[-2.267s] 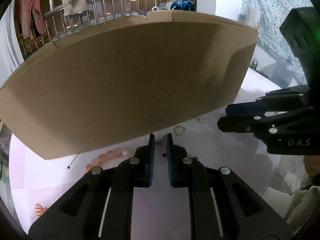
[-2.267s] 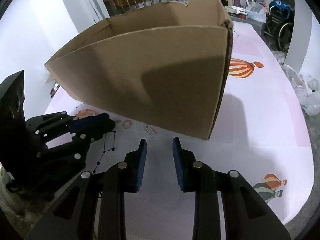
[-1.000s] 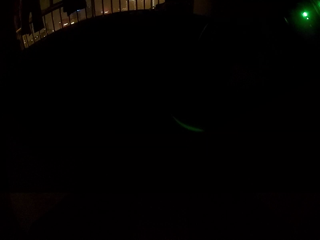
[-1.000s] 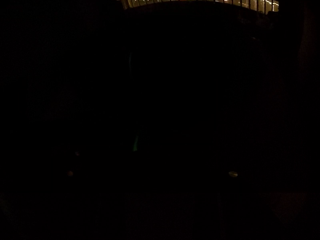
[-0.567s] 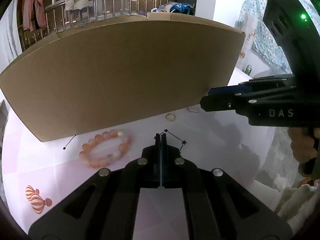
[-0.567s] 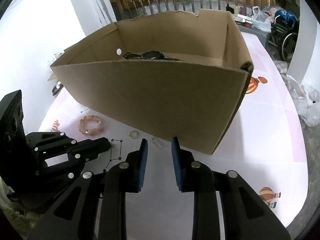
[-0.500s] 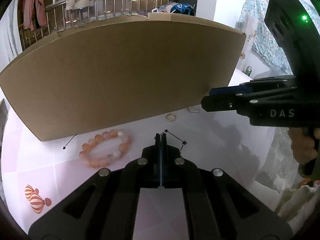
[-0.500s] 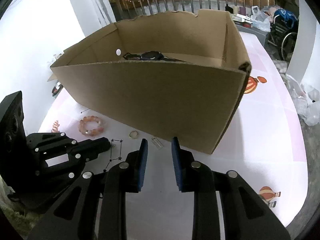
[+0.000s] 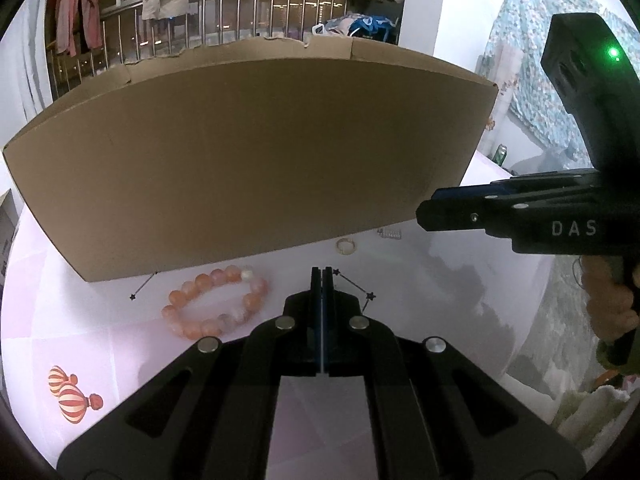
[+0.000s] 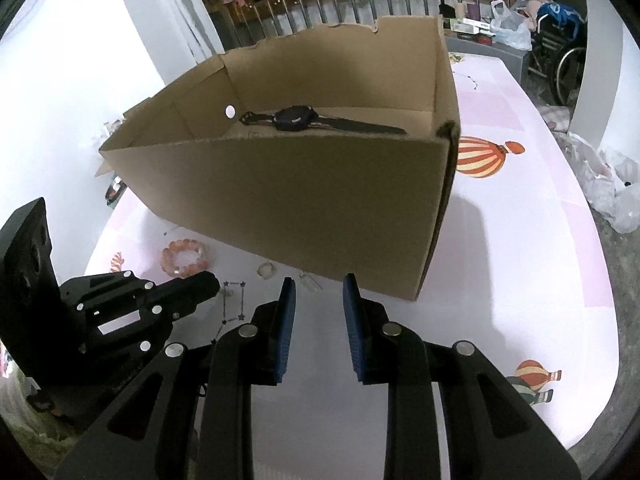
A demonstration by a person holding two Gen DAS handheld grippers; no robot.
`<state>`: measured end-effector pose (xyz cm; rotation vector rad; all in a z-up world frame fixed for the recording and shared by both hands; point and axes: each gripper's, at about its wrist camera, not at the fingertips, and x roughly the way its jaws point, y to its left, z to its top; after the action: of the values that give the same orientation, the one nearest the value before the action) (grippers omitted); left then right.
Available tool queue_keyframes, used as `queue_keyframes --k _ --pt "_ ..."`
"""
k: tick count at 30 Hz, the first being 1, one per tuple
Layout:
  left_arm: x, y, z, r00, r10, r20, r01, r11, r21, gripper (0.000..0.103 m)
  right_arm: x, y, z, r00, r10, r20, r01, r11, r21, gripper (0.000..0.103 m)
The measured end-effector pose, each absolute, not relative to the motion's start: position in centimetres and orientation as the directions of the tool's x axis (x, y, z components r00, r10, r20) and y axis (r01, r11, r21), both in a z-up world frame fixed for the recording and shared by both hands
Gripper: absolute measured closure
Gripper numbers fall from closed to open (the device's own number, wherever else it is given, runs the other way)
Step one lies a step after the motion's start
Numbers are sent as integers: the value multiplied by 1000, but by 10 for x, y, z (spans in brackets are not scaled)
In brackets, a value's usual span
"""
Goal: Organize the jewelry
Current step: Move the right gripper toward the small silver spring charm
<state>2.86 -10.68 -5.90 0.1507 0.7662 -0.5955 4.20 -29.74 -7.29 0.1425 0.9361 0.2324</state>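
Observation:
A large open cardboard box (image 9: 248, 160) (image 10: 320, 200) stands on the pink tablecloth; a black wristwatch (image 10: 298, 117) lies inside it. In front of the box lie an orange bead bracelet (image 9: 218, 276) (image 10: 172, 255), a small pale ring (image 9: 339, 246) (image 10: 261, 270) and a tiny silver clip (image 9: 390, 233) (image 10: 310, 282). My left gripper (image 9: 322, 276) (image 10: 208, 282) is shut and empty, hovering just right of the bracelet. My right gripper (image 10: 319, 292) (image 9: 430, 212) is open a little with nothing between its pads, near the clip.
The tablecloth (image 10: 520, 240) carries printed balloons and star patterns. A plastic bag (image 10: 616, 196) lies at its right edge, and a railing with hanging clothes (image 9: 160, 0) runs behind the box. A hand (image 9: 612, 300) holds the right gripper.
Since the earliest frame my left jaws have closed and both views have drawn back, bringing the bracelet and the watch into sight. Both views went dark briefly. Nothing moved in the last half second.

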Motion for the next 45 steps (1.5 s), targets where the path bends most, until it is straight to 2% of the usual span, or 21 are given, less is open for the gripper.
queue_keyframes --k 11,15,27,29,31,34,45 --pt "23 -98 -48 606 -449 -656 541 838 -73 103 37 -298 -72 576 262 -774 -142 965 222 78" --pt "23 -87 -48 608 -463 -645 525 844 -111 103 36 -301 -73 572 256 -779 -133 967 219 78" --pt "20 -88 -41 562 -490 -667 548 824 -144 103 38 -310 -85 548 281 -788 -121 959 258 78" --pt "19 -88 -41 562 -481 -673 547 826 -135 100 39 -310 -86 544 286 -789 -122 957 262 78" --pt "18 -85 -42 566 -471 -677 541 831 -126 88 41 -308 -88 537 291 -792 -126 956 266 78" --pt "16 -83 -41 578 -462 -673 534 837 -116 78 42 -308 -88 536 297 -790 -128 954 272 78" --pt "18 -91 -56 555 -395 -732 503 861 -83 78 43 -309 -86 544 290 -787 -106 954 279 78"
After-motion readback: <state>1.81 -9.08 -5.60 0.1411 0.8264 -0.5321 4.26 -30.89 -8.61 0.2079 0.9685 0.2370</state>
